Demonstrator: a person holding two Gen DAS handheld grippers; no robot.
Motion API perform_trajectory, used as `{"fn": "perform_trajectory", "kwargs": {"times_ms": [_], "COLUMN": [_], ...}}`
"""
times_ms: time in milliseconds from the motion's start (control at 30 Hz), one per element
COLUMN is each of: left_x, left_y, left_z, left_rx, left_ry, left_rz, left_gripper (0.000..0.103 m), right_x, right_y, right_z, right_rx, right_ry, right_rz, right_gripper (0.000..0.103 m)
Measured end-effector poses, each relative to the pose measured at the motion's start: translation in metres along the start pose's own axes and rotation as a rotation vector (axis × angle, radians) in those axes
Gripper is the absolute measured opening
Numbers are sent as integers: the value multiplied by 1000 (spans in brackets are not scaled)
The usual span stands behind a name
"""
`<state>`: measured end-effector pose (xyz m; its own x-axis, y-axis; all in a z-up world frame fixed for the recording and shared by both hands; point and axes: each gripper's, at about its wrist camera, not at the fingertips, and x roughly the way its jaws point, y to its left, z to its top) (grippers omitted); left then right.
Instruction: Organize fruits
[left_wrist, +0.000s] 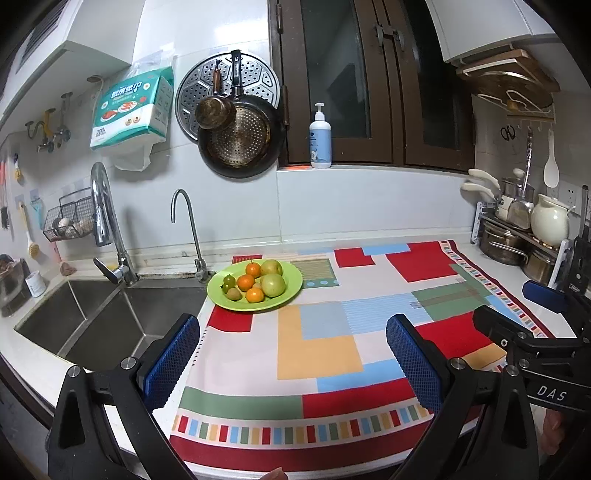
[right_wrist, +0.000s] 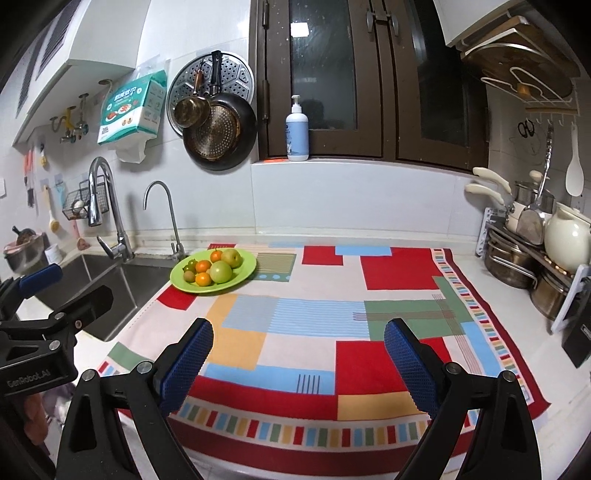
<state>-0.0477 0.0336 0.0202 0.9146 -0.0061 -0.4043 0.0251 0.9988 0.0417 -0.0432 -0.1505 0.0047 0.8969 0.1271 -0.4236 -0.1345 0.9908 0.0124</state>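
A green plate holds several fruits at the back left of a colourful patchwork cloth: small oranges, two pale green apples, a kiwi and a small green fruit. My left gripper hangs open over the cloth's front, well short of the plate. Further right, my right gripper is open too, nothing between its fingers. Each gripper shows at the edge of the other's view.
A double steel sink with two taps lies left of the plate. Pots, a white jug and a rack crowd the right end of the counter. A pump bottle stands on the window sill; pans hang on the wall.
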Motion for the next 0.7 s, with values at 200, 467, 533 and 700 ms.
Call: {"fn": "perform_trajectory", "kwargs": {"times_ms": [200,467,533,700], "left_x": [-6,-13,-15,-17], "left_y": [-3,-5,-5,-6], "left_z": [-3,-4,-5,-6], "left_rx": [2,3,3,6], "left_ry": [-1,-2,-5,-2], "left_rz": [1,6,7,11], "left_gripper": [103,103,103,103], "right_x": [-7,-15,-18,-22], "right_y": [-3,-3,-2,-1], "right_z": [-4,-6,-6,-7], "right_rx": [2,0,0,-1], "right_ry": [0,-7,-9,-13], "right_rz": [0,0,2,3], "right_gripper": [95,95,95,95]}}
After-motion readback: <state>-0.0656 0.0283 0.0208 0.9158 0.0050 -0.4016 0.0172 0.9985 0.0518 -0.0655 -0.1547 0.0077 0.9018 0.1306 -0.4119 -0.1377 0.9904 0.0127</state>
